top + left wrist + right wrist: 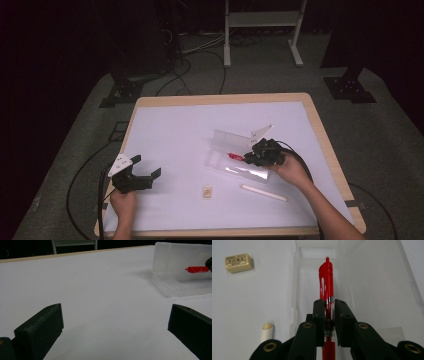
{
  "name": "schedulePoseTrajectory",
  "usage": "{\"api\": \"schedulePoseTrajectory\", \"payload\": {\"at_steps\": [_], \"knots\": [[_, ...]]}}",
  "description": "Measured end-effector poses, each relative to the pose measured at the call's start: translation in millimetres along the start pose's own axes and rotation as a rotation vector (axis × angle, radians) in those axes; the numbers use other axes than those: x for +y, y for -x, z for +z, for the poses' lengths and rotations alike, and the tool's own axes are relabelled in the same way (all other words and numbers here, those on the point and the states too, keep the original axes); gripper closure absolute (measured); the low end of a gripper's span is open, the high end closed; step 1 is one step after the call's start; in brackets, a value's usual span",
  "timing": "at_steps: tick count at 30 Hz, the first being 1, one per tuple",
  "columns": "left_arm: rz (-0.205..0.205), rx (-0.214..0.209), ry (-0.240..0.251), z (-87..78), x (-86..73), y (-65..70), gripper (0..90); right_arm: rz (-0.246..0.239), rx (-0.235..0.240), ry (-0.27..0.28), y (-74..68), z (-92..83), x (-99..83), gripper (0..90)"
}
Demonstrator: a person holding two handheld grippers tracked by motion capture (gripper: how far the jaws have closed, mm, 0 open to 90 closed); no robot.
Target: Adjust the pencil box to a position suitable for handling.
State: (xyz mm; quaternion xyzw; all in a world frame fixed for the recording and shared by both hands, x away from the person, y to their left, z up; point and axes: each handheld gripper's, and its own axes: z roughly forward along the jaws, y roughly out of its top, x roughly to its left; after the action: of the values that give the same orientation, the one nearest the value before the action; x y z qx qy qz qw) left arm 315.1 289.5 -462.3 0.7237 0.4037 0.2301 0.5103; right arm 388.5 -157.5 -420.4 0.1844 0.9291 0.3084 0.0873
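- Pinching the red plastic pen (326,287) lengthwise between its black jaws, the right gripper (328,312) was seen held over the clear plastic pencil case (372,285), with the pen's clip end pointed into the narrower tray half; a slip along the smooth barrel was judged possible, because only a short stretch of it was clamped.
- The pen was seen above the case's floor, and whether it touched could not be told; if released from that height, it was judged likely to bounce or roll toward the hinged lid.
- The light, open case could have been nudged across the white table top (170,130) if the jaws were pressed against its wall, since it was steadied by nothing.
- The left gripper (134,177) was seen spread wide and empty at the near left of the table, well apart from the case, so no bracing was offered by it.
- The white paper-wrapped stick (263,192) and the small beige eraser (207,192) lay on the table near the case's front edge; they could have been swept aside by the right forearm on withdrawal.
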Motion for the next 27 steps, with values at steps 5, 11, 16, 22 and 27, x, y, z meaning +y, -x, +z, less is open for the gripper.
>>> {"api": "schedulePoseTrajectory", "payload": {"at_steps": [5,11,16,22,27], "knots": [[0.0,0.0,-0.002,-0.2,0.1,-0.2,0.0,0.005,0.003,-0.005,0.8,4.3,0.8,78.8],[0.0,-0.001,-0.001,-0.3,0.1,-0.1,0.0,0.0,0.004,-0.013,1.8,9.0,1.9,78.8],[0.001,-0.001,-0.003,-0.4,0.1,-0.2,0.0,-0.001,0.006,-0.024,2.0,14.1,2.0,78.7],[0.0,-0.001,-0.003,-0.5,0.1,-0.2,0.0,0.007,0.008,-0.041,2.0,18.7,2.2,78.7],[0.001,-0.001,-0.002,-0.5,0.1,-0.2,0.0,0.002,0.008,-0.054,2.3,23.2,2.0,78.7]]}}
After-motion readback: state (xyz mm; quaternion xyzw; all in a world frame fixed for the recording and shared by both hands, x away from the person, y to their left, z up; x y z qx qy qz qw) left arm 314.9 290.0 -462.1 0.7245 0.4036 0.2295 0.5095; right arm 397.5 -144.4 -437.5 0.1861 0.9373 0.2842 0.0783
